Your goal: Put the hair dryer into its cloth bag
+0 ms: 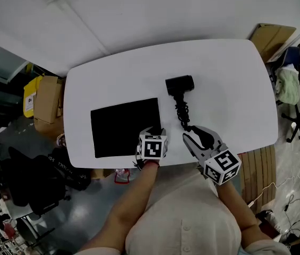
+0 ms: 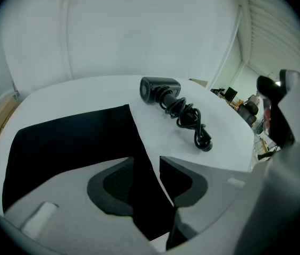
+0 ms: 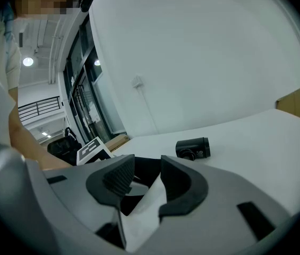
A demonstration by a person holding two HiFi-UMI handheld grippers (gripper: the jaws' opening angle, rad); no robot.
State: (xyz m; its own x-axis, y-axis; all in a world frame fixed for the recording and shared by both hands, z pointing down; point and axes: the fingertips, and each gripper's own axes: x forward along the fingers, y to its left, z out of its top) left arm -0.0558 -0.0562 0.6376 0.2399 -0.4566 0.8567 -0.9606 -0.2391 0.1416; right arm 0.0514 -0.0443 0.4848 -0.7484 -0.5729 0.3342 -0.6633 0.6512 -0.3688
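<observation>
Straddling the flat black cloth bag's (image 1: 126,126) corner, left gripper (image 2: 147,180), jaws apart.
Right of it lies the black hair dryer (image 1: 179,84), barrel crosswise, handle nearward; right gripper (image 3: 142,178) gapes empty.

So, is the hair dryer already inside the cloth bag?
No, the hair dryer lies on the table beside the flat black cloth bag.

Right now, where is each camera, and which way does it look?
Head view: on the person's head, looking steeply down at the table; the arms, left gripper and right gripper show.
Left gripper view: on the left gripper, looking along its open fingers, past the corner of the cloth bag, toward the hair dryer.
Right gripper view: on the right gripper, looking low across the table; its open fingers and an arm show.
Shared: all three see the hair dryer.
</observation>
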